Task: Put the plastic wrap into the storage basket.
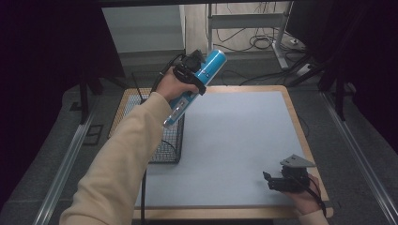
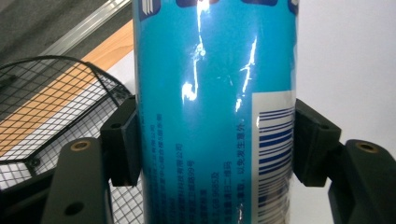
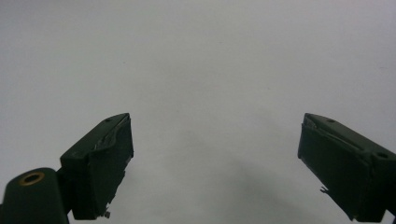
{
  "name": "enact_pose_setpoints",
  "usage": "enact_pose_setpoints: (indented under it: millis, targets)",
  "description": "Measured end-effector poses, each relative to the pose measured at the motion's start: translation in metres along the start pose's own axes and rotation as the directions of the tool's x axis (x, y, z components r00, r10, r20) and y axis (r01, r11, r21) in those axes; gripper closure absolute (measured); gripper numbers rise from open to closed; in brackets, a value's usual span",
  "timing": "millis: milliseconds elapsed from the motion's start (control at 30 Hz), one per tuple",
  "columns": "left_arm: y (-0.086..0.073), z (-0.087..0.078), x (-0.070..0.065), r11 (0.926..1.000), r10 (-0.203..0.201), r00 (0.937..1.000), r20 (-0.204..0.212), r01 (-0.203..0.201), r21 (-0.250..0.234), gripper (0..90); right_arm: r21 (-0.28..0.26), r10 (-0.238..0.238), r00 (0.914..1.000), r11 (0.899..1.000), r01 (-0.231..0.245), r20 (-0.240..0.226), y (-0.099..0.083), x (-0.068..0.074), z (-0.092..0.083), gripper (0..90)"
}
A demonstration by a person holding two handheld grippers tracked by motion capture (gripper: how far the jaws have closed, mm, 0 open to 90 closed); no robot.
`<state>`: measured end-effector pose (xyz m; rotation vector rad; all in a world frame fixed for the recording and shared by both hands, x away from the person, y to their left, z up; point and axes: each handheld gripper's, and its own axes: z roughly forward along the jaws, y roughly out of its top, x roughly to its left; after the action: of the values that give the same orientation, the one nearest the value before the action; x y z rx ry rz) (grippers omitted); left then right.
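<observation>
A tall blue can (image 1: 197, 84) with a barcode and white print hangs tilted in the air over the table's far left corner, its top pointing up and to the right. My left gripper (image 1: 187, 77) is shut on it; in the left gripper view both black pads (image 2: 122, 144) press the sides of the can (image 2: 215, 116). Below it stands a black wire basket (image 1: 166, 138) at the table's left side. My right gripper (image 1: 274, 180) rests near the front right corner of the table, jaws wide open with nothing between its fingers (image 3: 100, 165).
A pale grey mat (image 1: 234, 145) covers the wooden table (image 1: 300, 126). The wire basket (image 2: 51, 102) sits under and left of the can. Beyond the table lie cables, a metal table leg and dark curtains on both sides.
</observation>
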<state>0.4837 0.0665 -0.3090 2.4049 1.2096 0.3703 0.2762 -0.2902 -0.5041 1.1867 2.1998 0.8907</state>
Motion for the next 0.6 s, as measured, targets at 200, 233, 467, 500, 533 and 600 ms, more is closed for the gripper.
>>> enact_pose_setpoints:
  millis: [200, 233, 467, 500, 533, 600]
  targets:
    - [-0.003, 0.005, 0.009, 0.9999, -0.007, 0.9996, -0.026, 0.007, 0.011, 31.6, 0.001, 0.001, 1.0000, 1.000, -0.001, -0.001, 0.000, 0.000, 0.000, 10.7]
    - [-0.004, 0.006, 0.010, 0.9999, -0.010, 0.9996, -0.026, 0.010, 0.011, 31.6, 0.001, 0.001, 1.0000, 1.000, -0.001, -0.001, 0.000, 0.000, 0.000, 10.7]
    - [-0.010, 0.013, 0.017, 0.9995, -0.023, 0.9990, -0.038, 0.024, 0.019, 31.6, 0.001, -0.001, 1.0000, 1.000, 0.001, 0.001, 0.000, 0.000, 0.000, 10.7]
    - [-0.011, 0.014, 0.019, 0.9995, -0.023, 0.9989, -0.040, 0.024, 0.022, 31.6, 0.001, -0.003, 1.0000, 1.000, 0.003, 0.001, 0.000, 0.000, 0.001, 10.7]
    - [-0.012, 0.015, 0.020, 0.9994, -0.027, 0.9987, -0.045, 0.028, 0.022, 31.5, 0.001, -0.003, 1.0000, 1.000, 0.003, 0.001, 0.000, 0.000, 0.001, 10.7]
    - [-0.014, 0.017, 0.023, 0.9990, -0.032, 0.9980, -0.054, 0.034, 0.028, 31.6, 0.002, -0.005, 1.0000, 1.000, 0.005, 0.001, 0.000, 0.001, 0.001, 10.7]
